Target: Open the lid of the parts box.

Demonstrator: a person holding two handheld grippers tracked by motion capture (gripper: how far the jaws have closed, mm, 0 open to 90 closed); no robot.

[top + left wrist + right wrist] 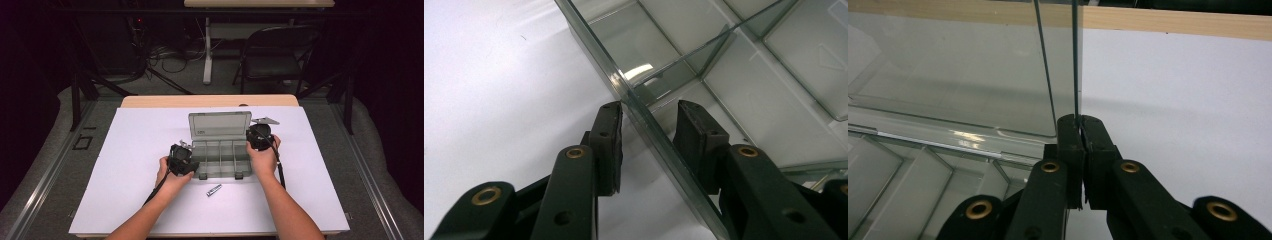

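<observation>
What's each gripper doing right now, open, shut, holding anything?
Left gripper: open, fingers straddling the side wall of the clear organizer box, a gap at each side.
Right gripper: shut on the edge of the box's raised lid.

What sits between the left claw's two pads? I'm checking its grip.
The clear box's side wall runs between the left claw's pads, as the left gripper view shows.

Clear glossy plastic box (220,150), matt white table cover (135,150), pale wooden edge (150,101)
</observation>
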